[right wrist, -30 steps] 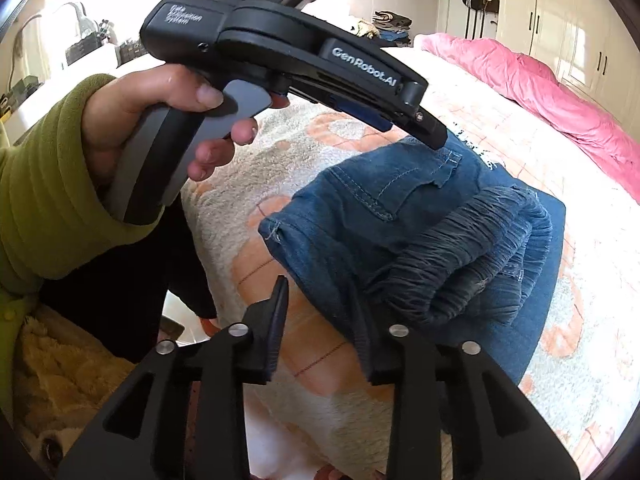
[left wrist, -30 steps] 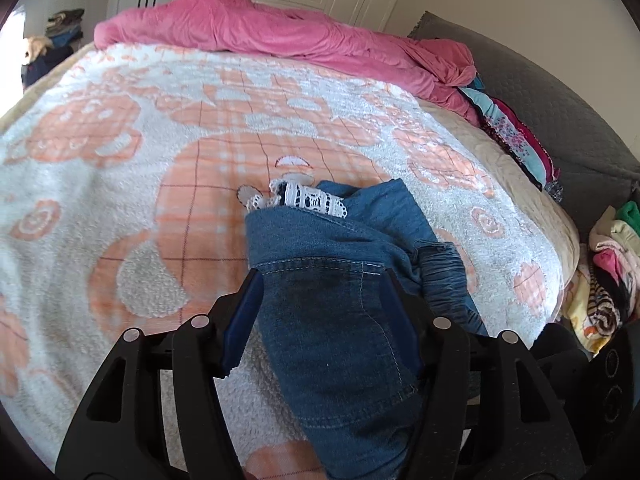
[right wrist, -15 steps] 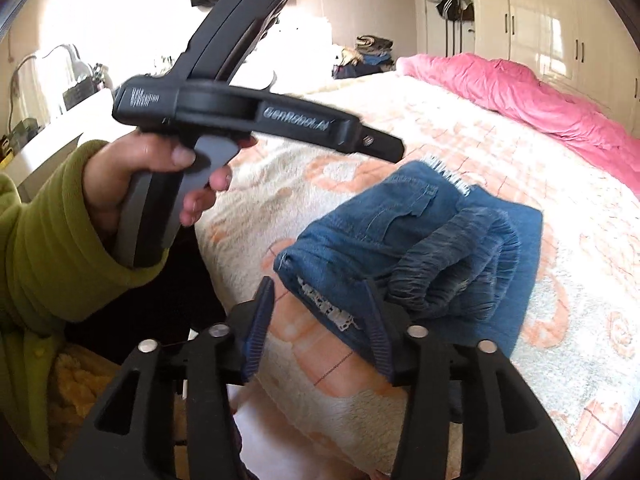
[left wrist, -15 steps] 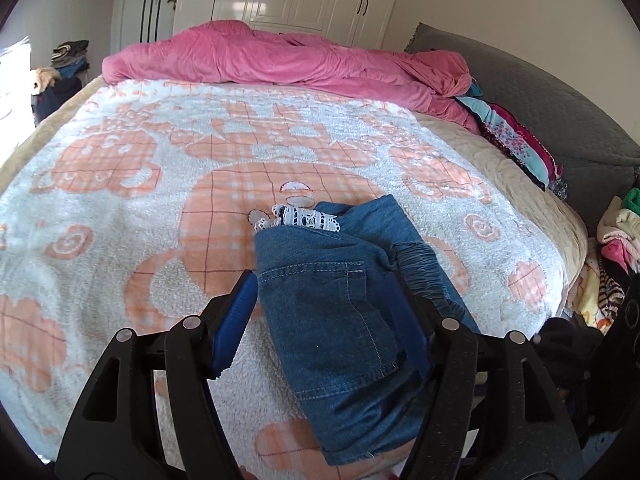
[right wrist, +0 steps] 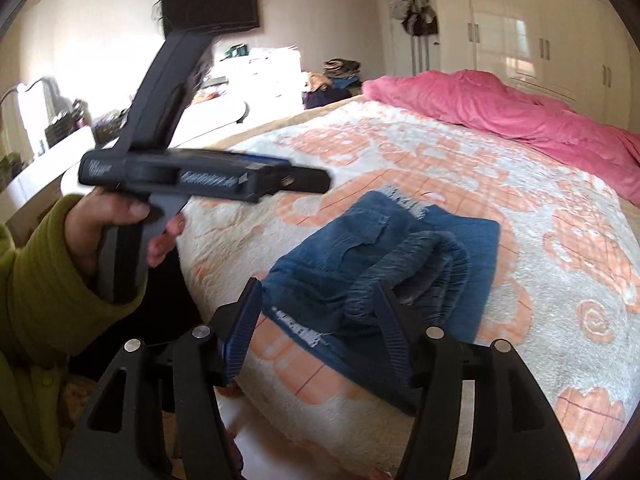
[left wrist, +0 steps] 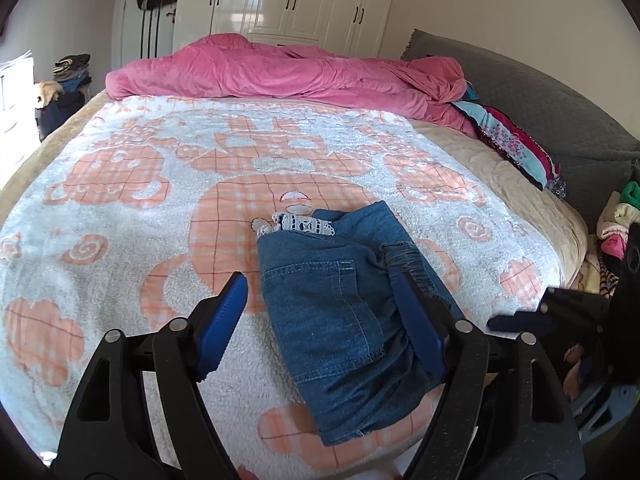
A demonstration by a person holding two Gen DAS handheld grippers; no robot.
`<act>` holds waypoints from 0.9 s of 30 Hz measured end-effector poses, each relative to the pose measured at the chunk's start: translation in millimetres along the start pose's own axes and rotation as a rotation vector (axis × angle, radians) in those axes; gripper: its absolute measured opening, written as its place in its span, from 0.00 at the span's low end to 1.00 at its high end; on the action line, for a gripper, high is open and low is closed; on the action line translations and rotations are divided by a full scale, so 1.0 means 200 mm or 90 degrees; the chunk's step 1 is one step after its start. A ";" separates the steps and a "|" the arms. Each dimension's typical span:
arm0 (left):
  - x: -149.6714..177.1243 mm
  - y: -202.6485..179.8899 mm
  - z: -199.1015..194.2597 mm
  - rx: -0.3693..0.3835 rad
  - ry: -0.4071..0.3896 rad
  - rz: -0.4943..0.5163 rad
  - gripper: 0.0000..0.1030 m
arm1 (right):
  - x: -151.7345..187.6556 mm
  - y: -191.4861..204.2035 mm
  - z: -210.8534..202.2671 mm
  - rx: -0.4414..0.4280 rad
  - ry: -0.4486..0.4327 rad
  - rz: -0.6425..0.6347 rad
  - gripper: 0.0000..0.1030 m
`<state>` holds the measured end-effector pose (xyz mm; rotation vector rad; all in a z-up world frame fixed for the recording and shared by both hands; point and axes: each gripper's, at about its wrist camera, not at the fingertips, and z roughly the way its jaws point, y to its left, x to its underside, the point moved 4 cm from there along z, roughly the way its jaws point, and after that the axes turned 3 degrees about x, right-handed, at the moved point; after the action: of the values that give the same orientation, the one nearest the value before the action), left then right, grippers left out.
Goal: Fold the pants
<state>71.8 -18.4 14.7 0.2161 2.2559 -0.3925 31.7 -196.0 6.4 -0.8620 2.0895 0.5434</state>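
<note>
The blue denim pants (left wrist: 340,312) lie folded in a compact bundle on the peach-and-white blanket (left wrist: 160,216), near the bed's front edge, with a strip of white lace showing at the far end. My left gripper (left wrist: 322,280) hovers above them. Its jaws are opening, and neither blue pad presses on the cloth. In the right wrist view the pants (right wrist: 384,248) show their gathered waistband on top. My right gripper (right wrist: 316,286) hangs over their near corner, jaws also opening and nothing gripped. A hand in a green sleeve (right wrist: 52,288) holds the left gripper (right wrist: 316,180) above the bed's edge.
A pink duvet (left wrist: 288,76) is bunched along the far end of the bed. A grey headboard (left wrist: 540,92) and heaped clothes (left wrist: 616,216) stand on the right. White wardrobes (left wrist: 288,0) line the back wall. A white dresser (right wrist: 224,96) stands beyond the bed's left side.
Both grippers have lifted and drawn back from the pants while their jaws widened. The pants stay folded on the blanket, farther from both cameras.
</note>
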 end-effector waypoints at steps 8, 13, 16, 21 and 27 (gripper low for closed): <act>0.04 0.04 0.01 -0.014 0.014 -0.010 0.75 | 0.00 -0.16 -0.02 0.072 -0.008 0.073 0.69; 0.07 0.06 0.03 -0.019 0.025 -0.016 0.78 | 0.04 -0.30 -0.04 0.124 -0.008 0.120 0.69; 0.08 0.06 0.03 -0.022 0.027 -0.018 0.81 | 0.06 -0.36 -0.05 0.143 -0.006 0.138 0.69; 0.08 0.07 0.04 -0.020 0.034 -0.020 0.83 | 0.09 -0.39 -0.07 0.157 -0.005 0.157 0.69; 0.13 0.09 0.03 -0.017 0.043 -0.024 0.83 | 0.10 -0.41 -0.08 0.163 -0.001 0.170 0.69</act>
<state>63.9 -3.5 -11.2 0.1753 2.3332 -0.3795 74.8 -269.0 -6.7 -0.4402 2.2281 0.4014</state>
